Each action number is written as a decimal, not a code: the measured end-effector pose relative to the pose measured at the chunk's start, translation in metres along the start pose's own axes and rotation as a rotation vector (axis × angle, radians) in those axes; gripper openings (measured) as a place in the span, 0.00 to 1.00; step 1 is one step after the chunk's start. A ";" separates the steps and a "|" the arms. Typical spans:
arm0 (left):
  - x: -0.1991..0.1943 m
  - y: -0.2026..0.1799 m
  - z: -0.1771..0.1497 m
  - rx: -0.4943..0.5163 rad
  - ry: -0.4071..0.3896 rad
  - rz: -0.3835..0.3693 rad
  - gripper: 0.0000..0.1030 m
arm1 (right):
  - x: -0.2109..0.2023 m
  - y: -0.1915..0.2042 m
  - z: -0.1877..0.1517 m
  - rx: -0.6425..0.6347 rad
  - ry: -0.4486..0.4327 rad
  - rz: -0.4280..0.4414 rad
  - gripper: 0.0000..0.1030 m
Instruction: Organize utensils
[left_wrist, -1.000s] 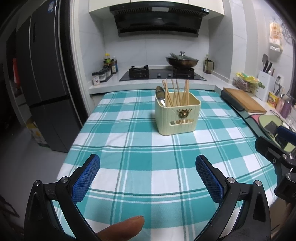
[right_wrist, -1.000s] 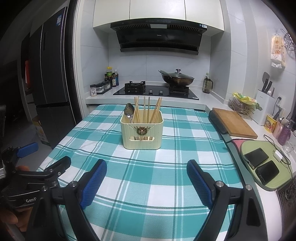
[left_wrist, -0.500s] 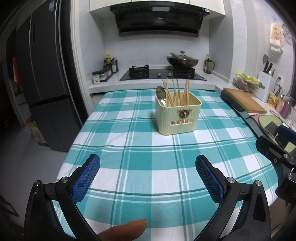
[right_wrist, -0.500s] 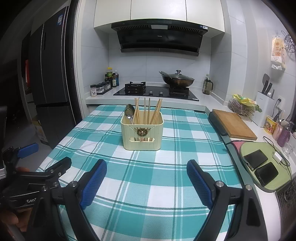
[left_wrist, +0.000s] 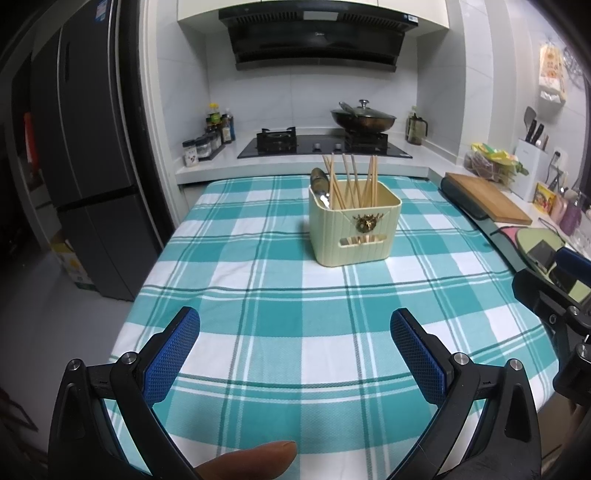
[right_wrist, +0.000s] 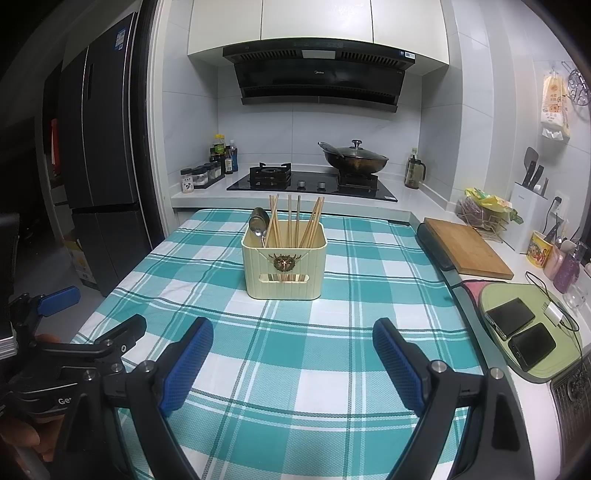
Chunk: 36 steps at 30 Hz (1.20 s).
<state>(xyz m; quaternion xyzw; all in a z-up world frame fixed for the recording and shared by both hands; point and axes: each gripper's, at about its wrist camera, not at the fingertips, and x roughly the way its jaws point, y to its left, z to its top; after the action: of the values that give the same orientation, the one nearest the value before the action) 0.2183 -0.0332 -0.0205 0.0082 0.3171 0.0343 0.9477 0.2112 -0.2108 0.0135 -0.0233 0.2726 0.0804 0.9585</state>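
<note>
A cream utensil holder (left_wrist: 354, 229) (right_wrist: 284, 264) stands upright on the teal checked tablecloth (left_wrist: 295, 295) (right_wrist: 332, 295), far ahead of both grippers. Several wooden chopsticks (left_wrist: 351, 181) (right_wrist: 291, 221) and metal spoons (left_wrist: 320, 184) (right_wrist: 258, 223) stick out of it. My left gripper (left_wrist: 295, 325) hovers open near the table's front edge, nothing between its blue pads. My right gripper (right_wrist: 293, 332) is also open and holds nothing. Each gripper shows at the edge of the other's view.
A wooden cutting board (right_wrist: 467, 247) lies on the counter to the right, with two phones (right_wrist: 519, 332) on a green mat nearer me. A hob with a lidded wok (right_wrist: 352, 157) is behind the table. A dark fridge (right_wrist: 99, 147) stands at left.
</note>
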 end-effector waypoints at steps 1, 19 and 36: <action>0.000 0.000 0.000 0.000 0.000 0.000 1.00 | -0.001 0.000 0.000 0.000 0.000 0.001 0.87; 0.002 -0.002 -0.002 0.001 0.004 -0.001 1.00 | -0.003 0.001 0.002 -0.001 -0.010 0.000 0.87; 0.002 -0.002 -0.002 0.002 0.005 -0.001 1.00 | -0.005 0.001 0.000 -0.003 -0.014 0.002 0.87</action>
<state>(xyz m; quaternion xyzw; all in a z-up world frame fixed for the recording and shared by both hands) 0.2191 -0.0348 -0.0231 0.0088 0.3196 0.0333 0.9469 0.2070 -0.2106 0.0158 -0.0239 0.2660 0.0818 0.9602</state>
